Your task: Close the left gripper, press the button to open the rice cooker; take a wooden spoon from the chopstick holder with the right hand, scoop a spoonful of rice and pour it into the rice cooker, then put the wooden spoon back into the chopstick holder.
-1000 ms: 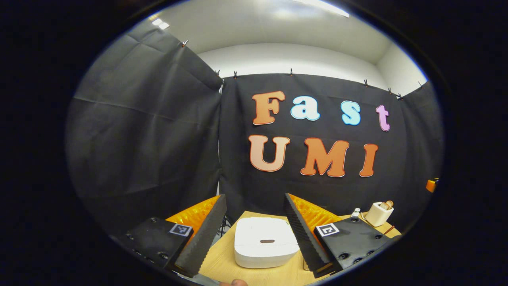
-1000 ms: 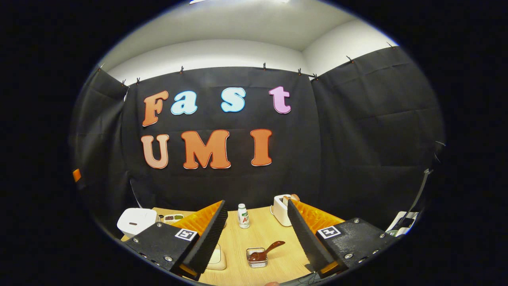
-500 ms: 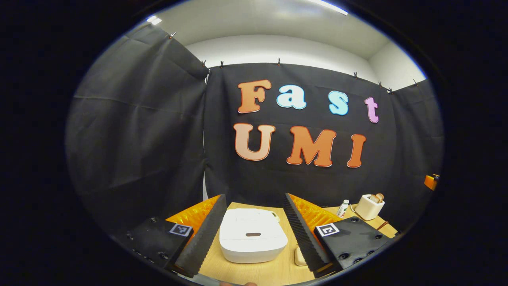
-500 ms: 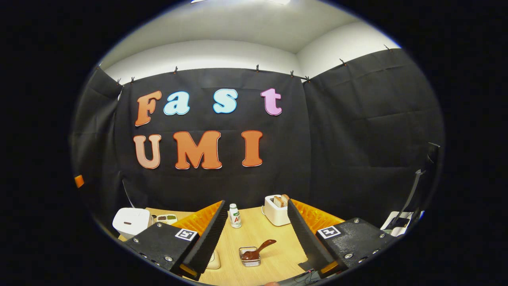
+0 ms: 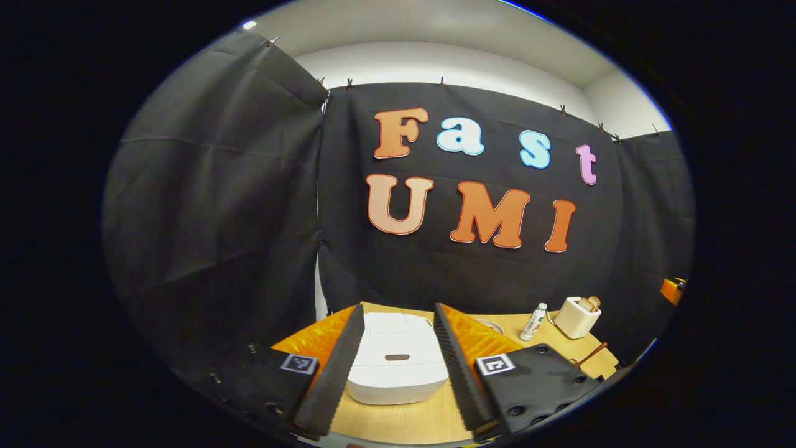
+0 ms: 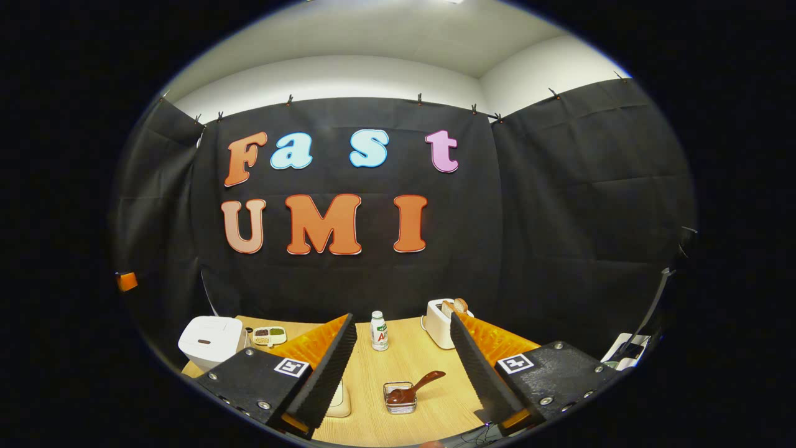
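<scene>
A white rice cooker (image 5: 397, 367) with its lid down stands on the wooden table, straight ahead between my left gripper's fingers. Its brown button (image 5: 397, 357) faces me. My left gripper (image 5: 397, 307) hovers short of the cooker, its jaws apart with nothing between them. In the right gripper view a dark wooden spoon (image 6: 415, 388) leans in a small clear holder (image 6: 401, 401) just ahead of my right gripper (image 6: 402, 317), which is open and empty. The rice cooker (image 6: 208, 341) sits at the far left of that view.
A small bottle (image 6: 379, 331) and a white toaster (image 6: 440, 323) with bread stand at the back of the table. A divided dish of grains (image 6: 269, 336) lies beside the cooker. A cream object (image 6: 341, 401) is half hidden behind my right gripper's left finger.
My left gripper's fingers have drawn closer together, and that view has tilted down and centred on the cooker. The right gripper has only drifted slightly.
</scene>
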`<control>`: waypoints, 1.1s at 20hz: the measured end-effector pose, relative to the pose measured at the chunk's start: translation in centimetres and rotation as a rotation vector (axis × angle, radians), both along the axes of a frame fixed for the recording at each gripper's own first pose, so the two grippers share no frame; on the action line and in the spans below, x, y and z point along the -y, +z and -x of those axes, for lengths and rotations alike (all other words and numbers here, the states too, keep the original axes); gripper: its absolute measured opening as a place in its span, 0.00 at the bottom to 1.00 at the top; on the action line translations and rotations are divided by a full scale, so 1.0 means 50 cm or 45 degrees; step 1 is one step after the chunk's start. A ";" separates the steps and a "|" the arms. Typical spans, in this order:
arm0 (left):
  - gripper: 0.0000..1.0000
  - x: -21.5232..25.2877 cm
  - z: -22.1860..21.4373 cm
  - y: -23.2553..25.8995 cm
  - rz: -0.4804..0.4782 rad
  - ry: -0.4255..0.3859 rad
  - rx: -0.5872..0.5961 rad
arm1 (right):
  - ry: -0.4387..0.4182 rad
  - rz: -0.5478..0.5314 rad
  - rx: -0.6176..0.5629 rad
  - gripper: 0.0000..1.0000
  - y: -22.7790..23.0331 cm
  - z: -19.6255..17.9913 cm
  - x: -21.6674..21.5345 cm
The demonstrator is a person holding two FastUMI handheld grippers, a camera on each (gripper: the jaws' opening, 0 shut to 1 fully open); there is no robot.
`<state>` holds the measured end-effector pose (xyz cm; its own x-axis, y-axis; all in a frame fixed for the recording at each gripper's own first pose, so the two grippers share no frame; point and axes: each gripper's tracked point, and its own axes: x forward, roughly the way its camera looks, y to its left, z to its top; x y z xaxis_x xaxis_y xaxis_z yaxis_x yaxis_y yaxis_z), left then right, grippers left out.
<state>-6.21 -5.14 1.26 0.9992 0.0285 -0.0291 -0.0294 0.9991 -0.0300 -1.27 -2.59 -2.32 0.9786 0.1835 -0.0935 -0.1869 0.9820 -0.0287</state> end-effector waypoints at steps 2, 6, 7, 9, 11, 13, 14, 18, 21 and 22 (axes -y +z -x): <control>0.58 0.003 -0.002 0.004 -0.024 0.005 -0.002 | -0.002 0.010 -0.002 0.95 -0.004 -0.002 0.003; 0.11 0.022 -0.011 0.004 -0.003 -0.041 -0.012 | 0.003 0.004 -0.013 0.95 -0.009 -0.005 0.005; 0.05 0.026 -0.013 0.006 0.004 -0.062 -0.020 | 0.001 0.002 -0.013 0.95 -0.008 -0.006 0.005; 0.05 0.023 0.006 0.008 -0.025 -0.066 -0.056 | -0.004 0.000 -0.017 0.95 -0.009 -0.012 0.007; 0.05 0.027 -0.032 -0.024 -0.048 -0.104 -0.108 | -0.003 -0.005 -0.025 0.95 -0.013 -0.013 0.009; 0.04 0.036 -0.055 -0.032 -0.033 -0.164 -0.157 | -0.001 -0.009 -0.030 0.95 -0.018 -0.016 0.005; 0.04 0.047 -0.063 -0.042 -0.011 -0.211 -0.193 | 0.002 -0.009 -0.034 0.95 -0.023 -0.016 0.006; 0.05 0.048 -0.123 -0.110 0.020 -0.289 -0.373 | 0.019 -0.014 -0.057 0.95 -0.037 -0.014 0.001; 0.04 0.051 -0.180 -0.186 0.032 -0.312 -0.509 | 0.027 -0.027 -0.076 0.95 -0.047 -0.016 -0.007; 0.05 0.053 -0.200 -0.206 0.042 -0.311 -0.550 | 0.028 -0.027 -0.085 0.95 -0.053 -0.016 -0.009</control>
